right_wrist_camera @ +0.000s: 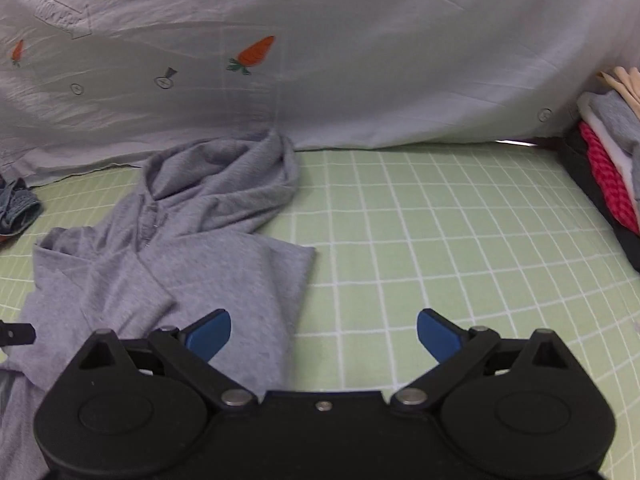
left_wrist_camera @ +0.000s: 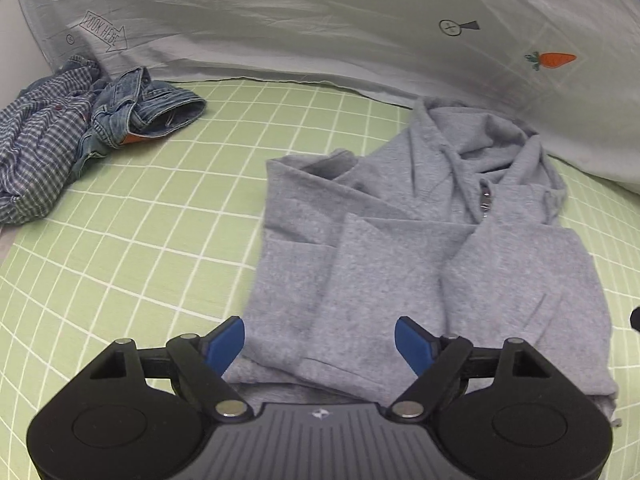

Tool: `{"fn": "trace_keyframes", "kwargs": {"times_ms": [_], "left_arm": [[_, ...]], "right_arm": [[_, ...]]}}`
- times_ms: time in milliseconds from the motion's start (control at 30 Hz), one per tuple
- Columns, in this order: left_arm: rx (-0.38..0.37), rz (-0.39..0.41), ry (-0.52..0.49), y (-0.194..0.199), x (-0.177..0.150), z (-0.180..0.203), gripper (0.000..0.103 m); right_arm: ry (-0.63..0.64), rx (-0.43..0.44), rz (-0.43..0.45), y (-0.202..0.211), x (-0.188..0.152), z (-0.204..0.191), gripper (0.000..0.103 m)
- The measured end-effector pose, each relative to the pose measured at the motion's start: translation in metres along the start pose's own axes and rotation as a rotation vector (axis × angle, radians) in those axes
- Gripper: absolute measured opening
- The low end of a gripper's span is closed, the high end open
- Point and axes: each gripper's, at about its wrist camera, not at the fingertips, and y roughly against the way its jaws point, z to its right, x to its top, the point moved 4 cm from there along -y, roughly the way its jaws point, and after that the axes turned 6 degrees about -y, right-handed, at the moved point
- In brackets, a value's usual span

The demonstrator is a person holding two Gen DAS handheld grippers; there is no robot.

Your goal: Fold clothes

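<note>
My left gripper (left_wrist_camera: 319, 340) stands with its blue fingers spread wide and nothing between them, poised over the lower hem of the grey hoodie (left_wrist_camera: 432, 248). My right gripper (right_wrist_camera: 324, 334) is likewise spread and empty, at the hoodie's right edge. The hoodie lies partly folded on the green checked sheet (right_wrist_camera: 440, 240), hood toward the grey curtain (right_wrist_camera: 360, 60). A denim and gingham heap (left_wrist_camera: 72, 128) sits far left; stacked clothes (right_wrist_camera: 608, 168) far right.

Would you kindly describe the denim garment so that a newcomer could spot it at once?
On the green white-gridded bed sheet, look to the far left corner, below the pale grey printed cloth. There the crumpled blue denim garment lies against a blue-and-white checked shirt. Its faded, stitched denim and an orange patch distinguish it from the checked shirt and the grey zip hoodie.
</note>
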Motion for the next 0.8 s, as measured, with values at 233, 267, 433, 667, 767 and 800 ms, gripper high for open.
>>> {"fn": "trace_keyframes", "kwargs": {"times_ms": [233,267,433,667,767,800], "left_arm": [[0.015,-0.071,0.039,-0.025,-0.014,-0.012,0.093],[0.009,-0.074,0.042,-0.026,-0.016,-0.013,0.095],[-0.002,-0.086,0.067,-0.032,-0.022,-0.013,0.100],[0.003,-0.077,0.096,-0.034,-0.025,-0.013,0.103],[-0.011,-0.062,0.111,-0.032,-0.027,-0.013,0.103],[-0.019,-0.059,0.111,-0.031,-0.027,-0.012,0.103]], "right_arm": [[0.092,0.150,-0.036,-0.027,0.007,-0.079,0.082],[0.105,0.157,-0.050,-0.032,0.004,-0.086,0.080],[0.112,0.182,-0.119,-0.046,-0.007,-0.097,0.051],[0.111,0.262,-0.045,-0.026,-0.003,-0.088,0.009],[0.093,0.257,0.081,0.010,0.009,-0.075,0.008],[0.088,0.265,0.111,0.022,0.013,-0.070,0.008]]}}
